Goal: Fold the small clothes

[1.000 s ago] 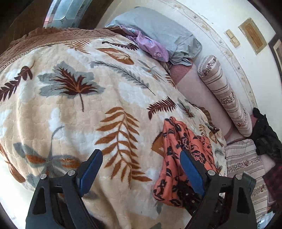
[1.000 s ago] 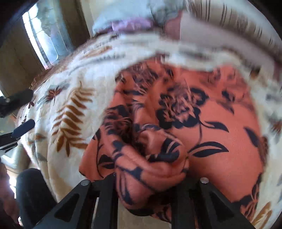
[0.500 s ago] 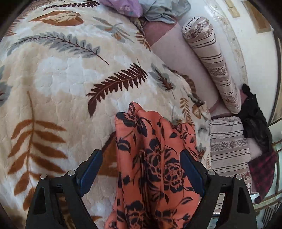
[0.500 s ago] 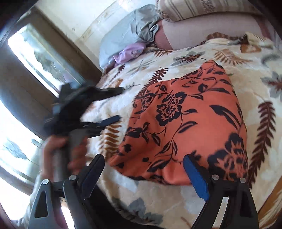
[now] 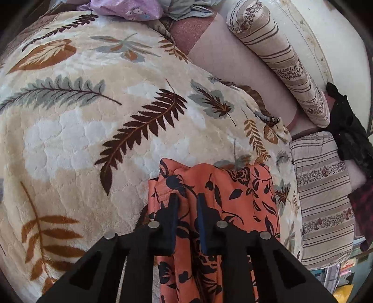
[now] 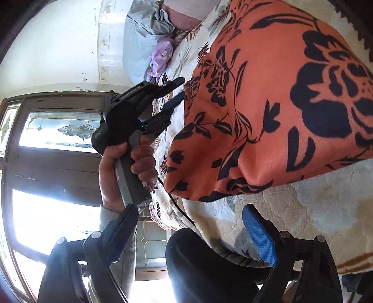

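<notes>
Plush leaf-print blanket (image 5: 98, 144), crumpled orange floral garment (image 5: 235, 193)

We see our left gripper (image 5: 187, 200) with its fingers nearly together, pinching a fold of the orange garment (image 5: 235, 198). The garment lies on the leaf blanket (image 5: 93, 121), near its right edge. Beyond the blanket lie a striped bolster (image 5: 282, 63) and a purple cloth (image 5: 126, 10).

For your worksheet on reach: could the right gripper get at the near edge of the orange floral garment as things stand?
Probably yes: the right gripper is open, with only bare blanket between it and the orange floral garment.
</notes>
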Action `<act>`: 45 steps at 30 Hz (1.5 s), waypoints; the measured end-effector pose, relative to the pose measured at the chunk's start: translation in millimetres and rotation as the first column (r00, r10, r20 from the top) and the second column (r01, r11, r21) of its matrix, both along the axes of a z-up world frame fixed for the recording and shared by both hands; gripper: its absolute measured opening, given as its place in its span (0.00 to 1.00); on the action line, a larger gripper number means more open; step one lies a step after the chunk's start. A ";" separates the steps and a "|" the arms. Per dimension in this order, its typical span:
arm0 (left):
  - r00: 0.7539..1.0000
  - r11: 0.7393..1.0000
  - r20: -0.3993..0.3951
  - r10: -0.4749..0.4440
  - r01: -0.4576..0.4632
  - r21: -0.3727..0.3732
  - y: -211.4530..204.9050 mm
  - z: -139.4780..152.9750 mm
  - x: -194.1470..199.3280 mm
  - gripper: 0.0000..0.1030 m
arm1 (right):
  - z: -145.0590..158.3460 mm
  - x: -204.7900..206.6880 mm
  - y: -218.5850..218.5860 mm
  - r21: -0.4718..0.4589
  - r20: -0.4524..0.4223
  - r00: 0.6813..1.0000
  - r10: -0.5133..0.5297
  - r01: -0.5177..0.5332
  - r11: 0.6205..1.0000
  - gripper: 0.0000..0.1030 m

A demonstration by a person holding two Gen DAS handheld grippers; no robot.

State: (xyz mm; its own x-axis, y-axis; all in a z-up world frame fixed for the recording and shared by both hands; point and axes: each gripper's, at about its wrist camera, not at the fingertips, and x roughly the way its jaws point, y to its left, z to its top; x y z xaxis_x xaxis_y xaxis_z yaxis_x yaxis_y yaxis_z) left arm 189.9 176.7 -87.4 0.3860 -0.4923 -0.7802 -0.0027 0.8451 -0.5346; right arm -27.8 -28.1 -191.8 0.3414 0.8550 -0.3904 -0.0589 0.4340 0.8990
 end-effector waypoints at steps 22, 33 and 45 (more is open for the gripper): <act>0.986 0.976 0.034 -0.163 0.155 0.155 -49.0 24.2 10.9 0.09 | -6.5 12.8 -14.5 0.094 -0.012 1.000 -0.006 0.007 0.996 0.90; 0.966 0.959 0.049 -0.255 0.259 -0.113 -1.1 -54.9 24.6 0.09 | 21.5 0.9 -14.3 0.042 0.103 0.994 0.046 -0.051 0.998 0.90; 0.972 0.976 0.089 -0.217 0.216 0.019 -10.9 -15.8 6.8 0.22 | 63.2 -2.6 -64.2 -0.030 0.265 0.963 -0.057 0.067 0.997 0.90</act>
State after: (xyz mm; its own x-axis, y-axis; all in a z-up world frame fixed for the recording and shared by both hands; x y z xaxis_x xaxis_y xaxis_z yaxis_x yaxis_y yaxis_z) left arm 196.8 165.8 -103.2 0.3401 -0.5644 -0.7522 0.2283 0.8255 -0.5162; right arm -30.4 -92.3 -128.6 0.4888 0.8148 -0.3116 -0.2634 0.4784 0.8377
